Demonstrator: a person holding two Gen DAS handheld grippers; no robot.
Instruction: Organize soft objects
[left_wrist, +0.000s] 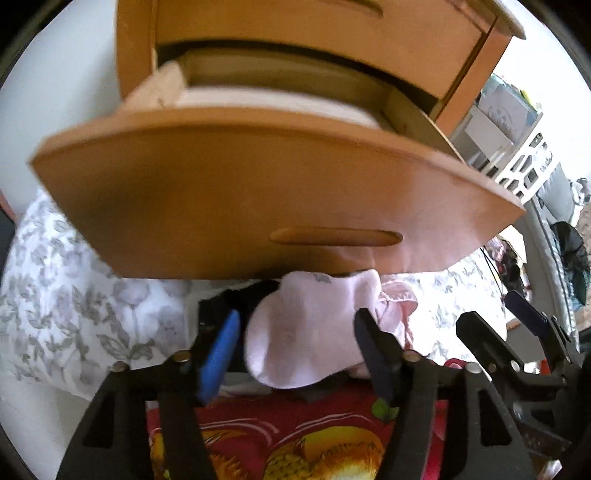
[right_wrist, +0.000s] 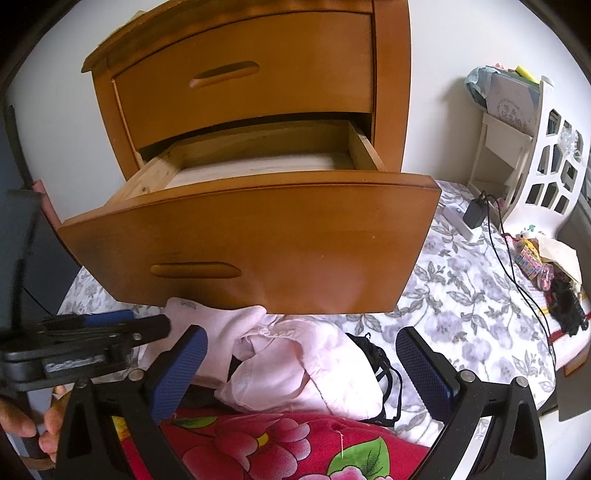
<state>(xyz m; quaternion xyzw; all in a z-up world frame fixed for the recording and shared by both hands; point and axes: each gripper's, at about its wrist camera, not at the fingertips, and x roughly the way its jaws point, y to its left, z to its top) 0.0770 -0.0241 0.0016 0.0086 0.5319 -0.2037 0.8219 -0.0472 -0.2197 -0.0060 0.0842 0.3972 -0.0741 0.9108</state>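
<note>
- The lower drawer (right_wrist: 258, 236) of the wooden nightstand (right_wrist: 391, 74) is pulled out; its front overhangs the bed (right_wrist: 461, 295), leaving only a low gap above the clothes. The inside of the drawer shows bare wood.
- Two drawers are visible: the upper drawer (right_wrist: 243, 77) shut, the lower one open.
- The pink sock (left_wrist: 306, 332) lies on the bed just under the drawer front's lower edge, between the fingers of the left hand-held gripper (left_wrist: 295, 350). The jaws are apart; I cannot tell whether the pads touch the sock.
- The right hand-held gripper (right_wrist: 303, 365) hovers with jaws wide open, nothing in them, over a crumpled pink garment (right_wrist: 295, 365) and a black lacy piece (right_wrist: 380, 365).
- To the right, the floral grey bedspread is open as far as a black cable (right_wrist: 517, 280) and a charger (right_wrist: 474, 212).
- At the near edge lies one red flowered blanket (right_wrist: 266, 443).
- A white cut-out rack (right_wrist: 546, 162) closes the far right side.
</note>
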